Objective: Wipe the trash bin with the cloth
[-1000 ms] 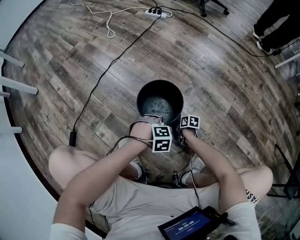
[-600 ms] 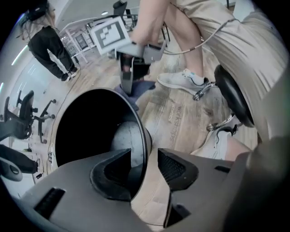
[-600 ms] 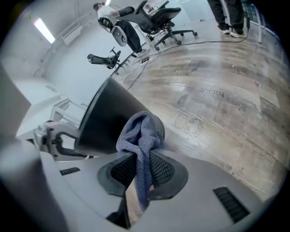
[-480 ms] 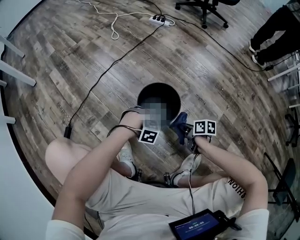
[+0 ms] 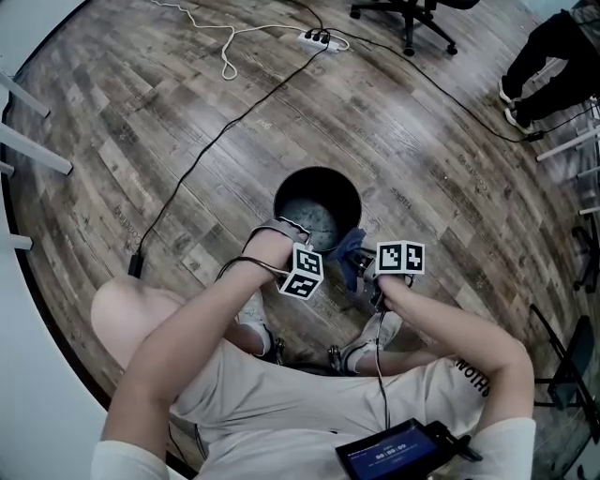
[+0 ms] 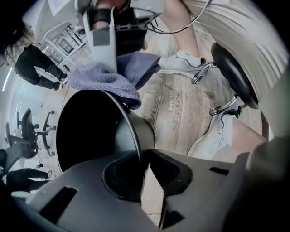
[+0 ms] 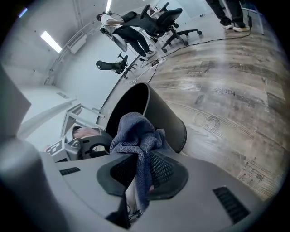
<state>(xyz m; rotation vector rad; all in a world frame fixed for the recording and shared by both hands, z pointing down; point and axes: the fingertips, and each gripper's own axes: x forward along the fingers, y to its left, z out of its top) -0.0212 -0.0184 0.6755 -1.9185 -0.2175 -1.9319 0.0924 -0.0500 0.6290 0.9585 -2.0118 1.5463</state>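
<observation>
The black trash bin (image 5: 317, 192) stands on the wood floor just in front of my feet. My left gripper (image 5: 305, 259) points straight down at the near rim. In the left gripper view the left gripper (image 6: 140, 155) holds the thin rim (image 6: 131, 131); its jaws have just been closing on it. My right gripper (image 5: 367, 265) hangs to the right of the bin, shut on the blue cloth (image 5: 349, 249). In the right gripper view the cloth (image 7: 136, 133) bunches out of the right gripper (image 7: 139, 159) in front of the bin (image 7: 158, 113).
A black cable (image 5: 225, 127) crosses the floor to a power strip (image 5: 314, 37) at the far side. An office chair (image 5: 403, 19) and a person's legs (image 5: 553, 47) are at the far right. My shoes (image 5: 380, 328) and a stool's casters (image 6: 201, 74) sit close behind the bin.
The right gripper has come up from the bin's near rim and moved right, bringing the blue cloth into sight. The left gripper has shifted slightly along the rim and rolled.
</observation>
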